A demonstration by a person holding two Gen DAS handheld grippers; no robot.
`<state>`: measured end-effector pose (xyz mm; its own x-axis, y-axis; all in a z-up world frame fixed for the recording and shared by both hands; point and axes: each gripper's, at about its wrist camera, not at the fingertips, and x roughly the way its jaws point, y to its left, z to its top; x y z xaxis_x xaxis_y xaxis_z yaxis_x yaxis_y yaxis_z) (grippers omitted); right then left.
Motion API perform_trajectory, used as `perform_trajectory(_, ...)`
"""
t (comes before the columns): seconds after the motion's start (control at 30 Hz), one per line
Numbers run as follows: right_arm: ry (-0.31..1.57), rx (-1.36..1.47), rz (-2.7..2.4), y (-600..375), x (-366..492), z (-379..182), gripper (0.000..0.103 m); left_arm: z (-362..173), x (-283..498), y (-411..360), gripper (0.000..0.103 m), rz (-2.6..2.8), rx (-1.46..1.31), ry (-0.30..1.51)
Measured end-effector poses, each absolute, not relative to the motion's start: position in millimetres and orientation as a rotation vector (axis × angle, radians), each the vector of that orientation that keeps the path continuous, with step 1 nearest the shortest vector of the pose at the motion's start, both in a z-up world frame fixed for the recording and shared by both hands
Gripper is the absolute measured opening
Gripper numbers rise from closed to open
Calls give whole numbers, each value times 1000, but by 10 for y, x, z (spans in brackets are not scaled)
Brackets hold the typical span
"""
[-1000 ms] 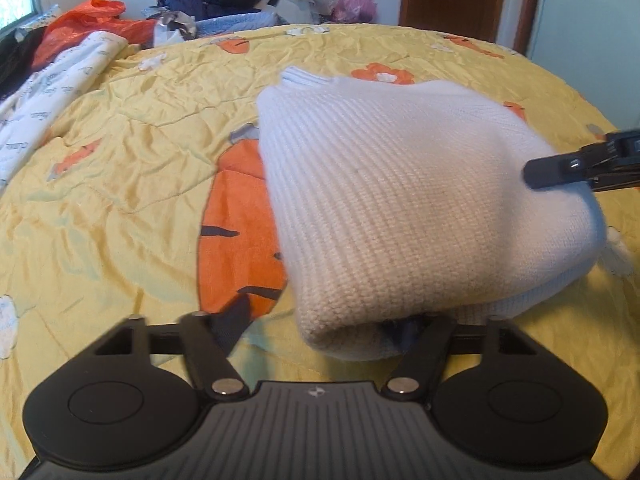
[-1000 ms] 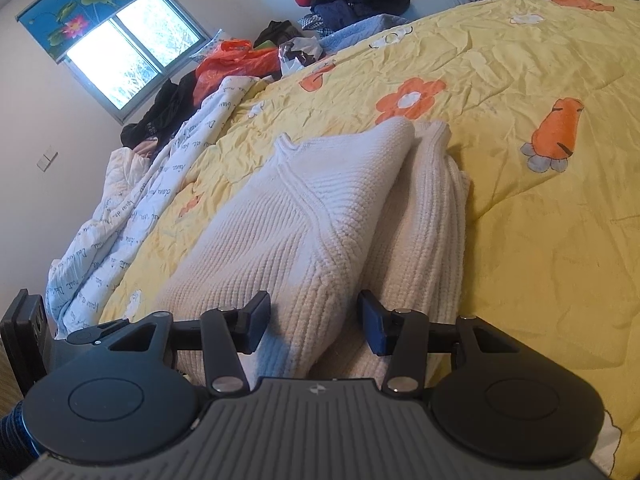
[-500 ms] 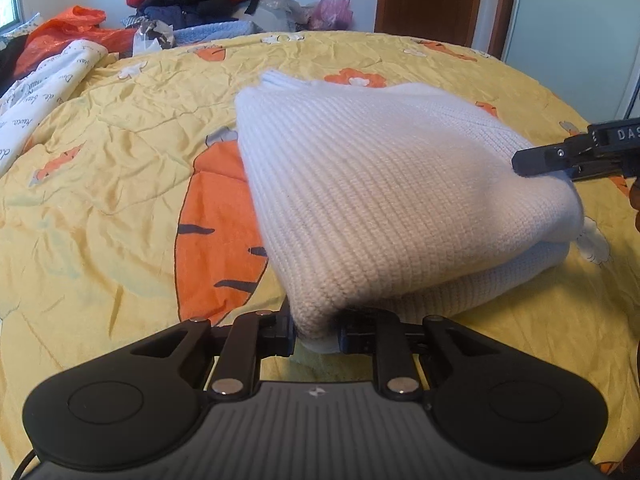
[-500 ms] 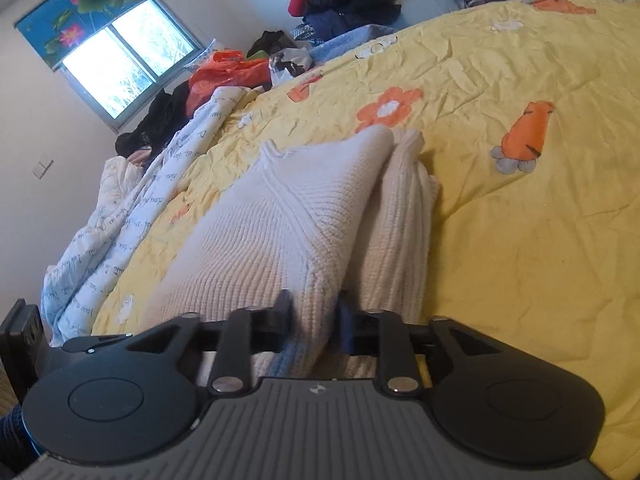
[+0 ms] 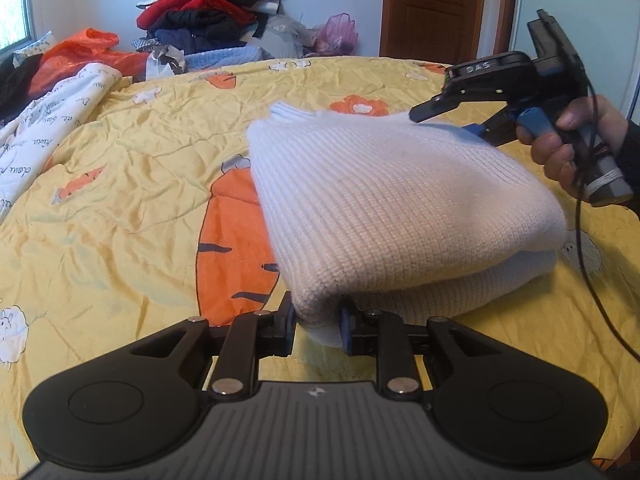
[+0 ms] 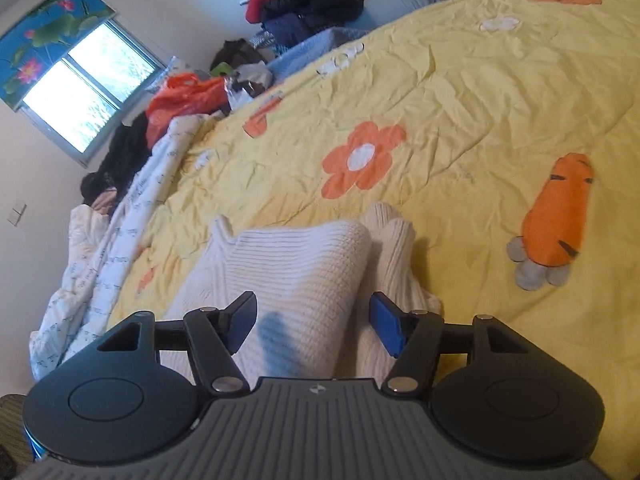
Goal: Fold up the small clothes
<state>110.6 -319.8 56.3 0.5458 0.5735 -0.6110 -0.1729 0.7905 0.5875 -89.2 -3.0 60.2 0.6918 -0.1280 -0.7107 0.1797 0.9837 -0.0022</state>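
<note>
A white knit sweater lies folded double on the yellow carrot-print quilt. My left gripper is shut on the near folded corner of the sweater. My right gripper is open and hovers above the sweater, touching nothing. The right gripper also shows in the left wrist view, held in a hand over the sweater's far right side.
A white printed blanket lies along the quilt's left edge. A pile of clothes and an orange bag sit at the far side. A brown door stands behind. A window is on the left wall.
My right gripper let go of the sweater, opened and lifted above it. My left gripper stays shut on the near corner and has raised slightly.
</note>
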Motion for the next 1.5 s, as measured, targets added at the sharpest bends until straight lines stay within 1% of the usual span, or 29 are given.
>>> perform_trajectory(0.03,886,485,466,-3149,1121,553,57,592,-866,-15,23,-168,59,789)
perform_trajectory(0.1,890,421,460,-3045,1133,563,24,539,-798,4,23,-156,36,786)
perform_trajectory(0.13,878,400,473,-3022,1128,591,19,490,-762,15,22,-151,24,789)
perform_trajectory(0.27,798,351,517,-3138,1021,876,14,322,-726,74,20,-151,-11,800)
perform_trajectory(0.33,846,348,478,-3251,1048,739,14,305,-733,86,20,-155,-16,793)
perform_trajectory(0.37,906,345,464,-3262,1066,565,16,306,-734,79,20,-155,-7,793)
perform_trajectory(0.4,864,353,465,-3279,999,505,24,316,-741,63,20,-159,15,791)
perform_trajectory(0.43,834,383,463,-3311,929,509,27,331,-754,47,21,-163,39,786)
perform_trajectory(0.5,828,492,449,-3411,813,570,49,388,-822,0,22,-168,104,760)
perform_trajectory(0.6,767,594,490,-3600,433,736,64,459,-969,-71,25,-178,205,704)
perform_trajectory(0.63,758,602,504,-3652,290,776,66,473,-1008,-74,25,-185,218,693)
perform_trajectory(0.73,776,566,488,-3777,-120,829,69,544,-1078,56,32,-272,140,707)
perform_trajectory(0.77,794,559,465,-3806,-221,809,73,578,-1089,142,40,-317,88,720)
perform_trajectory(0.8,813,564,449,-3830,-307,773,75,621,-1090,258,45,-364,21,731)
perform_trajectory(0.87,854,567,448,-3825,-442,682,78,699,-1064,490,46,-412,-127,740)
perform_trajectory(0.93,870,569,469,-3790,-508,605,85,754,-960,736,54,-415,-289,741)
perform_trajectory(0.97,869,579,479,-3765,-514,561,90,753,-890,833,64,-404,-360,735)
perform_trajectory(1.0,865,598,481,-3752,-492,529,91,719,-796,912,74,-395,-429,740)
perform_trajectory(1.13,928,708,514,-3653,-227,364,94,374,-340,912,74,-415,-596,882)
perform_trajectory(1.17,963,704,517,-3579,-168,333,90,299,-267,860,73,-432,-619,911)
perform_trajectory(1.2,992,694,547,-3499,-129,310,78,222,-195,793,70,-440,-637,948)
perform_trajectory(1.23,1016,671,579,-3410,-104,291,75,177,-149,712,66,-428,-627,974)
perform_trajectory(1.27,1019,582,570,-3294,-125,315,69,190,-144,623,52,-404,-570,975)
perform_trajectory(1.3,1009,495,579,-3212,-154,366,62,255,-160,552,41,-400,-506,964)
perform_trajectory(1.33,991,423,599,-3166,-209,455,57,361,-209,496,37,-407,-438,948)
perform_trajectory(1.37,975,385,615,-3166,-265,555,50,452,-268,474,34,-427,-399,938)
perform_trajectory(1.4,958,350,631,-3180,-327,652,43,512,-321,460,34,-445,-368,931)
perform_trajectory(1.43,948,322,644,-3205,-394,724,40,520,-358,447,34,-453,-342,941)
perform_trajectory(1.5,969,311,652,-3289,-448,649,38,370,-346,371,36,-440,-262,983)
